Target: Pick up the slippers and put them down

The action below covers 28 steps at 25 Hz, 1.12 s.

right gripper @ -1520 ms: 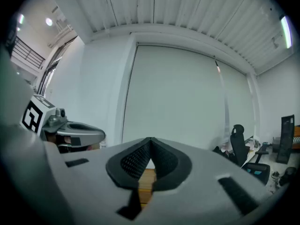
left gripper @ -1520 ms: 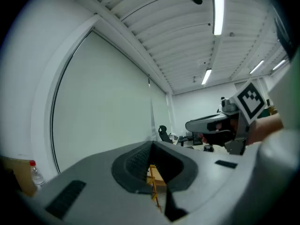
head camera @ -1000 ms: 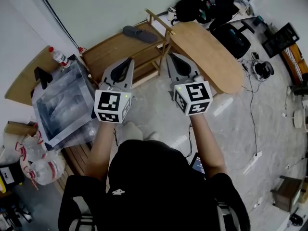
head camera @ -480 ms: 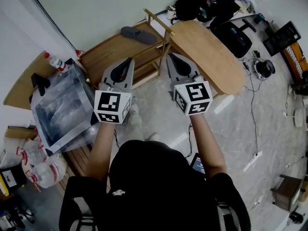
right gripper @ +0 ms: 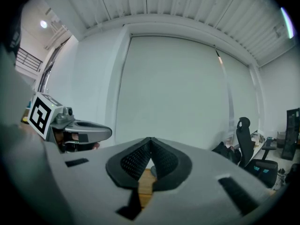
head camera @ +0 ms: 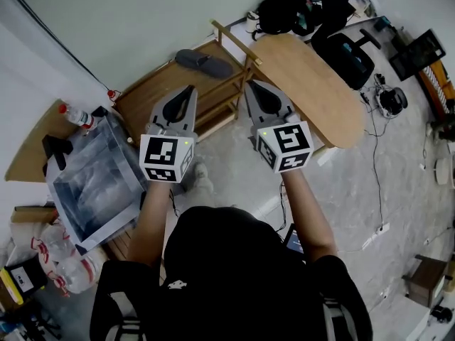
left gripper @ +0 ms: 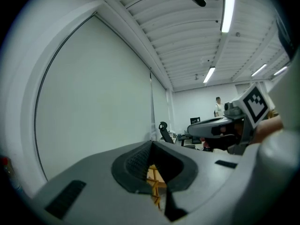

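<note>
On top of the low wooden rack against the pale wall lies a dark grey slipper, flat and towards the rack's right end; from this height it looks like a single one, though a second could be hidden under it. Short of it, and not touching it, the left gripper points towards the rack's front edge with its jaws clenched tip to tip on nothing; in the left gripper view only a sliver of the rack's pale wood shows through the slot behind the tips. Just to the side, the right gripper is likewise closed and empty, aimed at the gap between the rack and an oval wooden tabletop. Further left, a clear plastic bin sits beside the rack, with a red-capped bottle next to it.
</note>
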{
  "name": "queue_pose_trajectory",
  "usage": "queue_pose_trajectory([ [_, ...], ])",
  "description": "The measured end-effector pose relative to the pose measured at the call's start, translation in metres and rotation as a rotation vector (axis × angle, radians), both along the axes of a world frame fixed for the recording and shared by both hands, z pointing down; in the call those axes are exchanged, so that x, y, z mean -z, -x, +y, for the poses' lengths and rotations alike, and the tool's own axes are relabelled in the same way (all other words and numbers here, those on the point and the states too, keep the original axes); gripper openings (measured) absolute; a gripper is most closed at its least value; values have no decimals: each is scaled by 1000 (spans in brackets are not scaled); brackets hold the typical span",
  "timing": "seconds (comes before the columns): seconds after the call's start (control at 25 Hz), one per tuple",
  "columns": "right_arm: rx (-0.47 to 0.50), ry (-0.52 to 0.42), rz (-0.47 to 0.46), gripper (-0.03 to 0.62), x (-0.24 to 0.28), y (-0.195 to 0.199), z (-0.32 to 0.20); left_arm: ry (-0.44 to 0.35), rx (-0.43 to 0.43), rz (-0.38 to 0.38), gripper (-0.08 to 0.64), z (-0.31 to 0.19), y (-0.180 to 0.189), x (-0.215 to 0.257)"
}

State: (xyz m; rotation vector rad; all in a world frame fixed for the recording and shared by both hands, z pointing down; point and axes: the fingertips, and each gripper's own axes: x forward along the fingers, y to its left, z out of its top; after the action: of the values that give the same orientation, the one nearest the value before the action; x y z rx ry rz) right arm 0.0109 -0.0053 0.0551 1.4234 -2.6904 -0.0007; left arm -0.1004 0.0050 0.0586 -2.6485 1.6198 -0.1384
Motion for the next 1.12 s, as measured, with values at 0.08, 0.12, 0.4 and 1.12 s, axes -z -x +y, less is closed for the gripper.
queue_pose_trajectory([
  [0.08, -1, -1, -3, -2, 2, 6, -22, -4, 0, 7, 5, -21, 6, 2],
  [0.12, -1, -1, -3, -2, 3, 9, -33, -5, 0, 9, 5, -32, 9, 2],
  [0.4, -1, 8, 20, -2, 7, 38, -106, 3, -10, 15, 5, -104, 35, 8],
  [1.12, -43, 114, 81, -2, -34, 102, -229, 102, -31, 76, 5, -228, 118, -37],
])
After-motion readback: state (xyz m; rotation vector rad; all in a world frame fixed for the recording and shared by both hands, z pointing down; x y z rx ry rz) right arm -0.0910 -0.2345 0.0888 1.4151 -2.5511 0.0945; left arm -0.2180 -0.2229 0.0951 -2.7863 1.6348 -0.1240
